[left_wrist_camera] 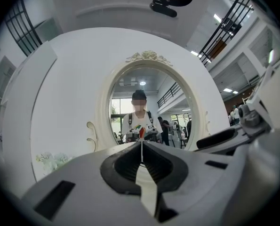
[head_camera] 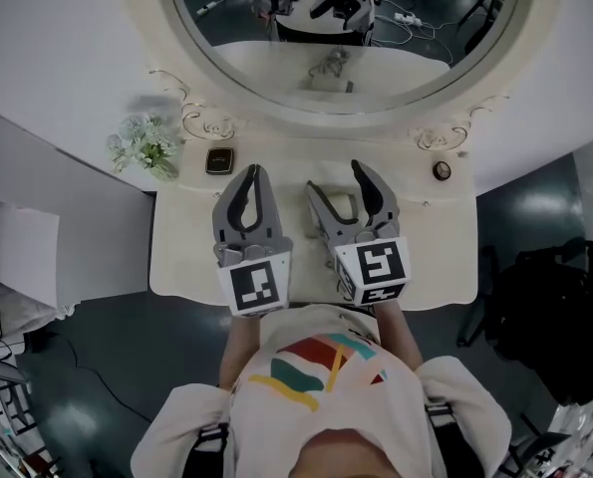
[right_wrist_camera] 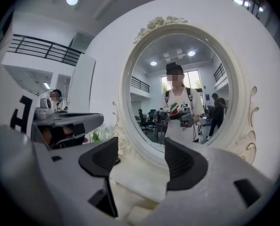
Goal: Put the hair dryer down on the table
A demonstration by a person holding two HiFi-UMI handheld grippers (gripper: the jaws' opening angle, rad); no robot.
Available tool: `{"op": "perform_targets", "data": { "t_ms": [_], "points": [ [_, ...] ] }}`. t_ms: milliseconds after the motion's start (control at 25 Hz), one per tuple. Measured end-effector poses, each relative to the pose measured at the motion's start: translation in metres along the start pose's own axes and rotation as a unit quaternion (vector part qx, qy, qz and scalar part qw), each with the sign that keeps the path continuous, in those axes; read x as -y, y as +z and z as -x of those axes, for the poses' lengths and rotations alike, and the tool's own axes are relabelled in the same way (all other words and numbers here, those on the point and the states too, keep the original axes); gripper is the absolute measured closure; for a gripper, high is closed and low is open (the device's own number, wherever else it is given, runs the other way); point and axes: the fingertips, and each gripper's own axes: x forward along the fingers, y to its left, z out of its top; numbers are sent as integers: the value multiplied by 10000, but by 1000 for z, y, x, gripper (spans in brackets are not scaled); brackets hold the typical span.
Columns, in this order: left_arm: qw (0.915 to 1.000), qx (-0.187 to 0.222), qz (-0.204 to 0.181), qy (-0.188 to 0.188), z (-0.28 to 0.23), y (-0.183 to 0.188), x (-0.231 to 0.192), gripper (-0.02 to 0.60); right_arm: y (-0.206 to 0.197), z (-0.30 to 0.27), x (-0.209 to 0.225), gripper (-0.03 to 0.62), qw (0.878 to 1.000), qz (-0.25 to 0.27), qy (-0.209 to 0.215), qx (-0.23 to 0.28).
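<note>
No hair dryer shows plainly in any view. Over the cream dressing table [head_camera: 436, 257], my left gripper [head_camera: 253, 172] is shut with its tips touching and nothing between them; in the left gripper view it [left_wrist_camera: 141, 146] points at the oval mirror [left_wrist_camera: 149, 102]. Just to its right, my right gripper [head_camera: 336, 177] is open and holds nothing. In the right gripper view its pads [right_wrist_camera: 184, 161] stand well apart around a pale cream surface [right_wrist_camera: 140, 175]; I cannot tell whether that is the tabletop or an object.
At the table's back stand white flowers [head_camera: 147, 145], a small dark square object [head_camera: 219, 160] and a small round dark object [head_camera: 442, 170]. The big mirror [head_camera: 346, 28] rises behind them. A white panel [head_camera: 17, 252] stands left, dark gear [head_camera: 565, 307] right.
</note>
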Motion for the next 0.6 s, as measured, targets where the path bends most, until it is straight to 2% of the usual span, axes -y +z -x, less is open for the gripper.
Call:
{"op": "perform_targets", "data": {
  "t_ms": [80,120,240,320,400,600],
  "points": [
    [10000,18,-10,-12,1,2,1,571,5,2,-2,301,10000,46,21,84],
    [10000,25,-12,-13,1,3,1,571,7,4,-3,328,9999,59,16,142],
    [10000,49,-18,19,4,6,0,571,16,10,-4,425,9989,144,-37,439],
    [10000,67,-34,42,5,8,-1,572,24,16,-5,526,9976,213,-75,652],
    [9999,87,-28,64,6,10,-3,571,31,20,-9,574,9966,258,-67,784],
    [9999,118,-39,53,8,13,-3,571,26,20,-19,592,9970,234,46,736]
  ]
}}
